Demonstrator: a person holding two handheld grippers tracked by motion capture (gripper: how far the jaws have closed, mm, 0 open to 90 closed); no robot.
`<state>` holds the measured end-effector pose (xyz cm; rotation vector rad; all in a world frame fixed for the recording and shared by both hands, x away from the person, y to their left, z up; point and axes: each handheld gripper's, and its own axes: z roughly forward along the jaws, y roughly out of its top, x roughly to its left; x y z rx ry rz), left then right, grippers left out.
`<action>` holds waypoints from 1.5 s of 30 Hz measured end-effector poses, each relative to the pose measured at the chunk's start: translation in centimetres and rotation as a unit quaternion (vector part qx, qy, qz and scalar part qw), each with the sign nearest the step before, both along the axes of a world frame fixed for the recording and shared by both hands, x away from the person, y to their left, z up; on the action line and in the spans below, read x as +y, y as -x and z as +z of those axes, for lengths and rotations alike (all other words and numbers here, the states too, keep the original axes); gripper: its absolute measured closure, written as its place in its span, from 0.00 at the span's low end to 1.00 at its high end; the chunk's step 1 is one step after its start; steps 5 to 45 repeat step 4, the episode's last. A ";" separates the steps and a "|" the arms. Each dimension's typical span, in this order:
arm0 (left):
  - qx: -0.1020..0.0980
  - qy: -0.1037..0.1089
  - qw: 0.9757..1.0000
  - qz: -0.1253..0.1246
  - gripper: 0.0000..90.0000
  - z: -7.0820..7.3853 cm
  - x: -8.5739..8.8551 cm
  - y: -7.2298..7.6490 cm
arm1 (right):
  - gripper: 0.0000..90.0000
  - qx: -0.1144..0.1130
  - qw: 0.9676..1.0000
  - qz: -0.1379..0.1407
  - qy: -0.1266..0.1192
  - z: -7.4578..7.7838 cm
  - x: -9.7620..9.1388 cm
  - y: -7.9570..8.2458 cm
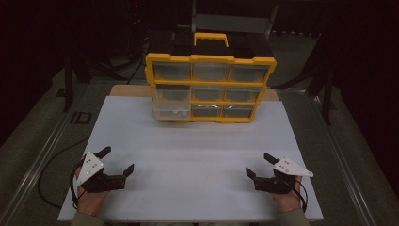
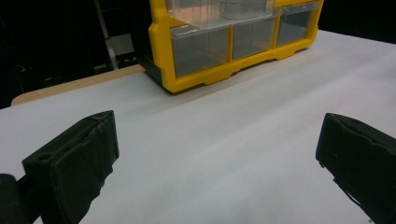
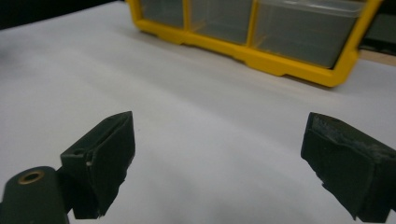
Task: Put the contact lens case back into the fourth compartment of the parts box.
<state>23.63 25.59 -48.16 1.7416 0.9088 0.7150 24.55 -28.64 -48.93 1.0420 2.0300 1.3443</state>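
A yellow organiser box (image 1: 210, 87) with several clear drawers and a yellow handle stands at the far middle of the white table (image 1: 188, 155). Its left drawer in the middle row (image 1: 171, 109) is pulled out part way. My left gripper (image 1: 115, 160) rests open at the near left, with nothing between its jaws. At the near right my right gripper (image 1: 259, 165) also stands open and holds nothing. In the left gripper view the organiser box (image 2: 233, 42) is ahead with the pulled-out drawer (image 2: 219, 18) above. The right gripper view has the organiser box (image 3: 261, 32) ahead too.
The white table surface lies on a wooden board (image 1: 131, 90) that shows at the far edge. Dark stands and cables (image 1: 136, 61) sit behind the table. A metal rail (image 1: 42, 155) runs along the left side.
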 end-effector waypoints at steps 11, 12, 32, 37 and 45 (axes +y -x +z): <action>0.005 -0.004 1.000 0.005 0.00 -0.2 -0.1 -0.1 | 0.10 -0.012 1.000 -0.009 -0.002 -0.1 -0.3 0.4; 0.005 -0.004 1.000 0.005 0.00 -0.2 -0.1 -0.1 | 0.10 -0.012 1.000 -0.009 -0.002 -0.1 -0.3 0.4; 0.005 -0.004 1.000 0.005 0.00 -0.2 -0.1 -0.1 | 0.10 -0.012 1.000 -0.009 -0.002 -0.1 -0.3 0.4; 0.005 -0.004 1.000 0.005 0.00 -0.2 -0.1 -0.1 | 0.10 -0.012 1.000 -0.009 -0.002 -0.1 -0.3 0.4; 0.005 -0.004 1.000 0.005 0.00 -0.2 -0.1 -0.1 | 0.10 -0.012 1.000 -0.009 -0.002 -0.1 -0.3 0.4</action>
